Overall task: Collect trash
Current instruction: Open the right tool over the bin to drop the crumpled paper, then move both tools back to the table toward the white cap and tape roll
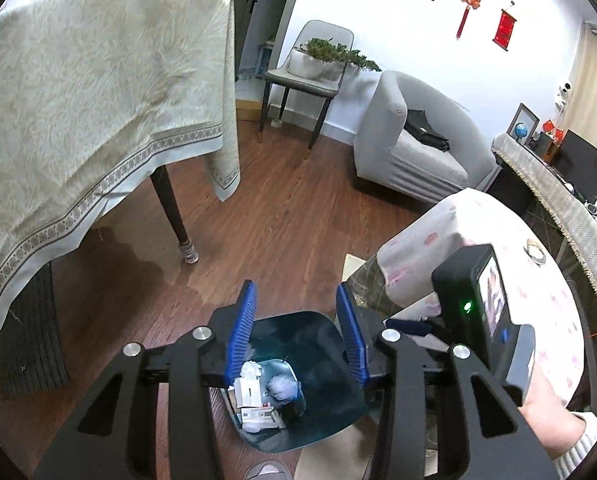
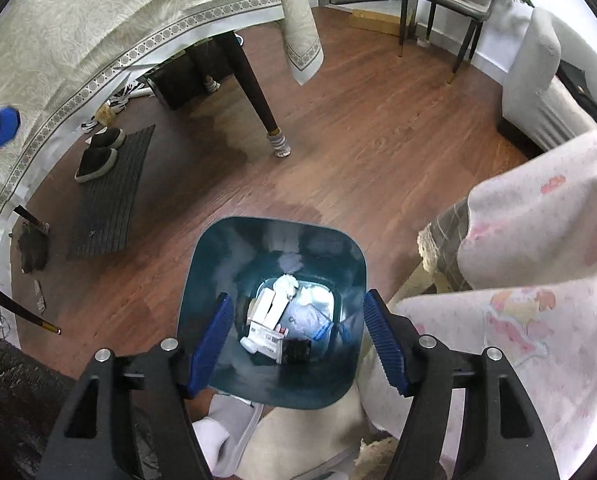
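- While both grippers hang over the bin, the right gripper (image 2: 298,344) points steeply down with its blue fingers (image 2: 212,344) set wide; nothing sits between them, which I judge to suit a drop just made or a check that a piece has fallen clear.
- Directly below and between those fingers stands the dark teal trash bin (image 2: 202,264), its mouth open upward so that anything let go there would land inside.
- At the bottom of it, beyond the fingertips, lies the collected trash (image 2: 282,320): white cartons, crumpled tissue, a clear wrapper and a small dark packet, loosely heaped.
- Seen from the left wrist, the left gripper (image 1: 298,340) holds its fingers (image 1: 242,336) moderately apart, narrower than the right pair, and empty; the same bin shows through the gap, so this hand looks to be waiting above the rim rather than carrying.
- Just right of the left fingers, the person's hand (image 1: 546,404) grips the other tool's black handle, camera body (image 1: 478,304) facing across.
- Right of both pairs, pale pink-patterned fabric (image 2: 538,320) drapes close by the bin.
- Farther ahead of the fingers, bare wooden floor (image 2: 378,140) shows no stray litter that I can make out.
- Beyond and to the left, the cloth-covered worktop (image 1: 98,100) stands on dark legs, a mat and shoes (image 2: 98,152) beneath it.
- Farthest off, a grey chair with a plant (image 1: 318,60) and a sofa (image 1: 410,140) line the wall.
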### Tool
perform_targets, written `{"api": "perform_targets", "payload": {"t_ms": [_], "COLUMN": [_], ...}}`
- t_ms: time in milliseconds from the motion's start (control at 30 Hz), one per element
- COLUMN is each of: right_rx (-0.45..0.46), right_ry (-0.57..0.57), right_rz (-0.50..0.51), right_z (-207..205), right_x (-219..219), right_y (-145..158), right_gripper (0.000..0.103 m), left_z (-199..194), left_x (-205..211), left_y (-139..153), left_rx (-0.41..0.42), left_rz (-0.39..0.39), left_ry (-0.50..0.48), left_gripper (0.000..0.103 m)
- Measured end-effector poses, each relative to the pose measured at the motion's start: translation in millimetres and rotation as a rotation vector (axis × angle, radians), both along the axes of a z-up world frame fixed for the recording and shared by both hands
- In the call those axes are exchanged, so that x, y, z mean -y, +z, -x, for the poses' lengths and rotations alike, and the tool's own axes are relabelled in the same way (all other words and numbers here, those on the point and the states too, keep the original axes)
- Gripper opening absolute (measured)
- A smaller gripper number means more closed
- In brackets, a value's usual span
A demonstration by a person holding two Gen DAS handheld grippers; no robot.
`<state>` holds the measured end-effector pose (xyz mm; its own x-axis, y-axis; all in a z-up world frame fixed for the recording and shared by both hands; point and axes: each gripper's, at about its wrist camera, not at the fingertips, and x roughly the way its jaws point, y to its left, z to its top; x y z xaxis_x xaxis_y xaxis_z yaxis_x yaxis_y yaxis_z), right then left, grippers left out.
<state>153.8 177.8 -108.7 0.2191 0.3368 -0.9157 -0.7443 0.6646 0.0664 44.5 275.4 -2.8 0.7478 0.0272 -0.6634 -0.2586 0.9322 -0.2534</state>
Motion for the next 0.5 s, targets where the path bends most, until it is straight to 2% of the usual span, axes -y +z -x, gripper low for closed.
{"api": "perform_targets", "payload": {"t_ms": [167,500], "right_rx": [-0.01,0.05], "right_ry": [0.004,-0.017], "right_rz": [-0.027,-0.16], "right_z": [-1.1,-3.7], "right_x": [10.8,49.5], "right_y": [8.7,64.6], "right_gripper": [0.068,0.068], "left_z": [-5.6,-27.4], "left_x": [15.5,55.7], "left_y": [13.8,36.7], "left_rx": [0.027,0.07], "left_rz": [-0.019,-0.054], "left_ry": [-0.016,-0.067], "left_gripper": [0.043,0.043]}}
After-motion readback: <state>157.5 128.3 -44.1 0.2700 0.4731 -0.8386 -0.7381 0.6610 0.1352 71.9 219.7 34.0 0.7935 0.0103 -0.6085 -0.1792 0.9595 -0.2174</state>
